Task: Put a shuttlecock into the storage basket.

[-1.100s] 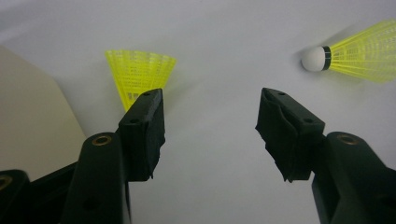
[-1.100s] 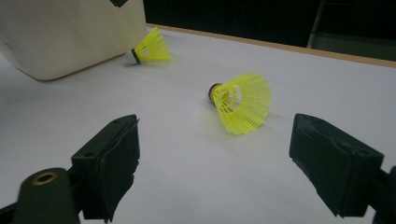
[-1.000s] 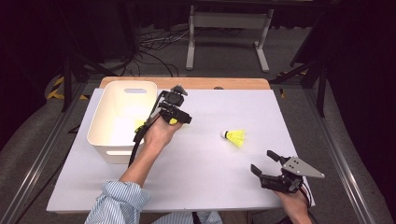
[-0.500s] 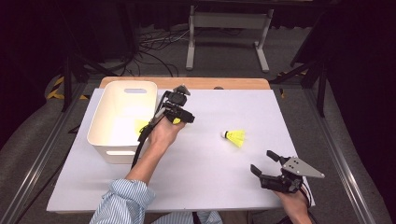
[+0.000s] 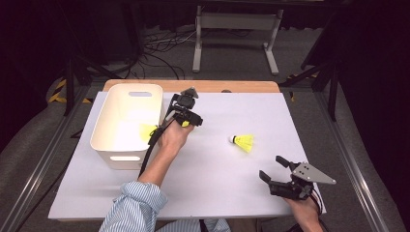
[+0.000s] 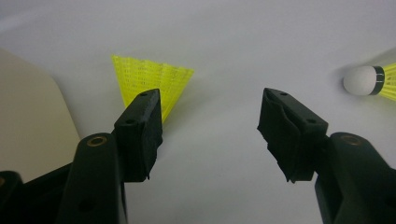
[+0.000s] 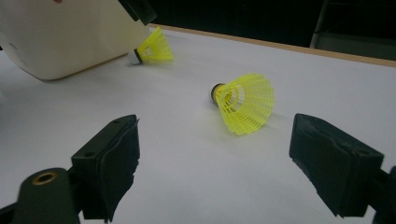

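Note:
A yellow shuttlecock (image 6: 149,77) lies on the white table right beside the white bin (image 5: 126,158). My left gripper (image 6: 210,100) hovers over it, open, and its left jaw hides the cork end. From above, a bit of that shuttlecock (image 5: 185,123) peeks out under the left gripper (image 5: 186,121). A second yellow shuttlecock (image 5: 244,141) lies on its side mid-table. My right gripper (image 7: 217,126) rests open near the front right corner and faces that shuttlecock (image 7: 245,102) with nothing between its jaws. Something yellow (image 5: 147,131) shows inside the bin.
The bin (image 7: 60,37) stands at the table's left, close against the left hand. A wooden strip (image 5: 241,86) borders the table's far edge. Behind it are a metal stand (image 5: 234,41) and cables on the floor. The left gripper's cable (image 5: 150,150) trails along the forearm.

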Tool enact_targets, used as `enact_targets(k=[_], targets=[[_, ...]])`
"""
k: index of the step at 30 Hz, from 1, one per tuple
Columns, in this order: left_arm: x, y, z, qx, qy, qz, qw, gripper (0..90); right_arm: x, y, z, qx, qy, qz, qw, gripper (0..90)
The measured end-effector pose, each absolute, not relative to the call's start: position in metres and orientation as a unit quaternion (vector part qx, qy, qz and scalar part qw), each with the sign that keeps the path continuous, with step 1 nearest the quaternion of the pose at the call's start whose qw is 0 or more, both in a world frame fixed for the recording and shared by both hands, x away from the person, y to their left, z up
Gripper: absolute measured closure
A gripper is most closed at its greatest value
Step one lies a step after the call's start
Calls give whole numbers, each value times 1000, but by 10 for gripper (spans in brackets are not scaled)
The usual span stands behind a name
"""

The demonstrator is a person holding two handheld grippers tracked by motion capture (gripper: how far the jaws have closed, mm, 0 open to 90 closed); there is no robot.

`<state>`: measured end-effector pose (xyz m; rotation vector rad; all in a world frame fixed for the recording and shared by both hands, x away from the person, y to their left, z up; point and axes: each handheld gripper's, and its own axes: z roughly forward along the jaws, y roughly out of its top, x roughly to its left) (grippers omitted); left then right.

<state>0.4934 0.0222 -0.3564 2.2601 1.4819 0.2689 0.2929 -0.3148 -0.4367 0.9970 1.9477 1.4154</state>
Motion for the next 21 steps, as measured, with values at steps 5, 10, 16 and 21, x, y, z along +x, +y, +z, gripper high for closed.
enact_targets(k=[5, 10, 16, 21], targets=[[499, 19, -362, 810, 541, 100, 202, 393, 293, -315, -437, 368, 721, 524, 265, 168], [505, 18, -368, 805, 552, 99, 191, 384, 293, -315, -437, 368, 721, 524, 264, 168], [512, 17, -376, 801, 562, 105, 178, 373, 293, -314, -437, 365, 723, 525, 264, 168], [516, 18, -381, 798, 568, 107, 173, 363, 293, -314, -437, 364, 724, 524, 262, 167]])
